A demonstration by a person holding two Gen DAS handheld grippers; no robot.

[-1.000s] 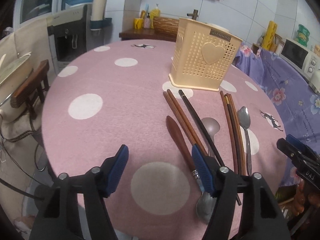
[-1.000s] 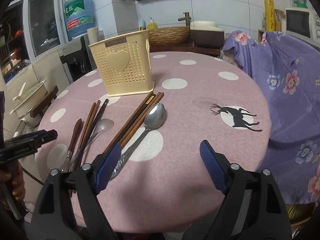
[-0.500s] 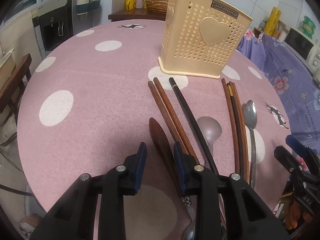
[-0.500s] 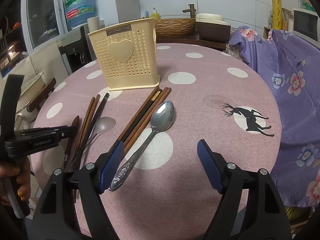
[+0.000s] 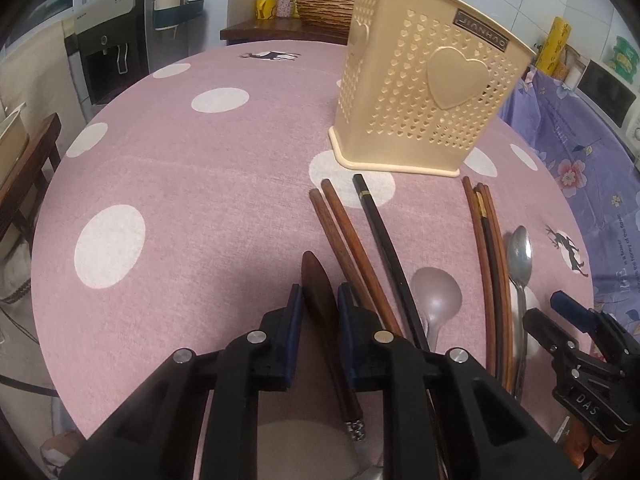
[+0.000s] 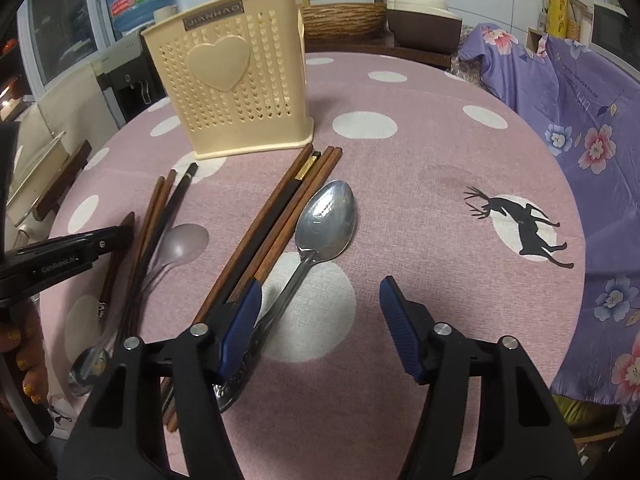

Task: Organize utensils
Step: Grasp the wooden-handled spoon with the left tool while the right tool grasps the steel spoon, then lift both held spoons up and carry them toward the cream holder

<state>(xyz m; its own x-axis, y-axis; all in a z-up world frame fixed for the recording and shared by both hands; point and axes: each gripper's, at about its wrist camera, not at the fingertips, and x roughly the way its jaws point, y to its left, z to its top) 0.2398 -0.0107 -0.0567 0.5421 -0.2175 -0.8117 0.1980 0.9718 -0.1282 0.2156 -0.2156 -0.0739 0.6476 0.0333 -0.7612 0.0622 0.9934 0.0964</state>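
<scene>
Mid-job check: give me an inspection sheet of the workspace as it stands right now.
Surface: round table, pink polka-dot cloth.
Job's things: cream utensil holder upright; brown chopsticks, black chopstick, wooden-handled utensil, metal spoon lying flat.
Clutter: nothing seen.
Grippers: left hand-held gripper closing, wooden handle between pads; right hand-held gripper closing around spoon handle, not yet gripping.
Cables: nothing seen on table.
Surroundings: water dispenser, floral cloth.

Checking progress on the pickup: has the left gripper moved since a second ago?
Yes: the left gripper moved toward the holder, jaws closing around the wooden-handled utensil.
</scene>
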